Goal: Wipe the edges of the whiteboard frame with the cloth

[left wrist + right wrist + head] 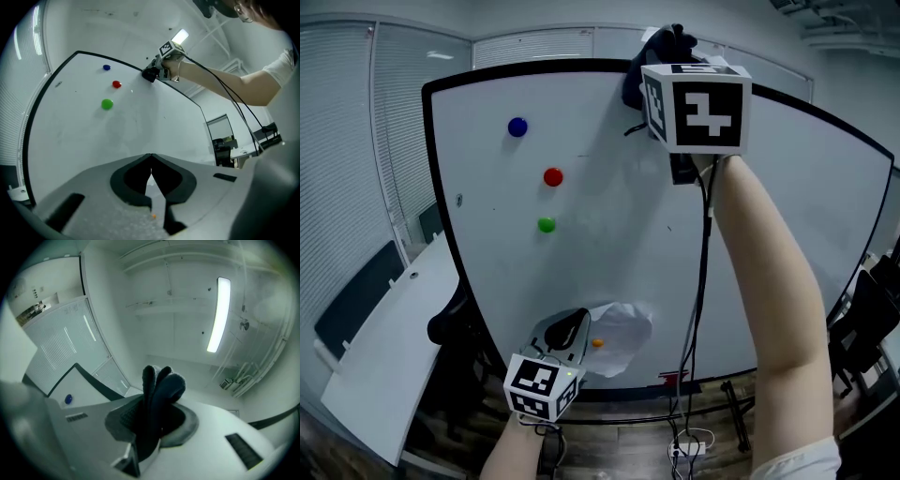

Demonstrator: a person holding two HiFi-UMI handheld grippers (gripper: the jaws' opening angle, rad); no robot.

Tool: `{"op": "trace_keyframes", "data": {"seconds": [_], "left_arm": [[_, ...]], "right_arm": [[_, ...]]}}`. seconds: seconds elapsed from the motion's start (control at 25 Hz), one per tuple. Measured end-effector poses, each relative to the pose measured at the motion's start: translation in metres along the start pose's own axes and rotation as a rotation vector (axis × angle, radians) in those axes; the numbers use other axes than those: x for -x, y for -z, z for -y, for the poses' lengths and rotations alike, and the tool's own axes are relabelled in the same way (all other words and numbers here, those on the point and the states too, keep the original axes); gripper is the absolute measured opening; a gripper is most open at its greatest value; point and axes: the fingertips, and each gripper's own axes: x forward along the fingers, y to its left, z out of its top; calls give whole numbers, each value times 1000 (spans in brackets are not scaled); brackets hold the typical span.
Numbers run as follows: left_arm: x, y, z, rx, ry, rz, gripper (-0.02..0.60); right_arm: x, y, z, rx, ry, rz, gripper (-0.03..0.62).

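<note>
Right gripper [152, 427], close overhead, clenches the cloth [667, 42] at twelve o'clock on the whiteboard frame [534, 67], seemingly mid-wipe; next it should slide along that top edge, while the left gripper [151, 161] hangs clenched and empty at six o'clock.

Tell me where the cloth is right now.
The dark cloth is clamped in the right gripper at the top edge of the whiteboard frame, upper middle of the head view.
</note>
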Motion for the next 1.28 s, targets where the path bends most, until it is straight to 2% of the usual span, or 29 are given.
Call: {"op": "trace_keyframes", "data": {"seconds": [0.2, 0.48, 0.8, 1.04, 1.28], "left_arm": [[-18, 5, 24, 18, 1, -5, 17], [-37, -1, 62, 54, 97, 17, 17], [-51, -8, 70, 42, 191, 33, 17], [-67, -14, 80, 25, 223, 48, 18], [-91, -25, 109, 33, 250, 74, 18]], "right_arm": [[5, 17, 15, 17, 2, -27, 67], [11, 24, 46, -13, -17, -44, 67], [14, 26, 66, -11, 9, -66, 67], [15, 28, 77, -29, -15, -64, 67], [20, 26, 111, 27, -20, -69, 67]]}}
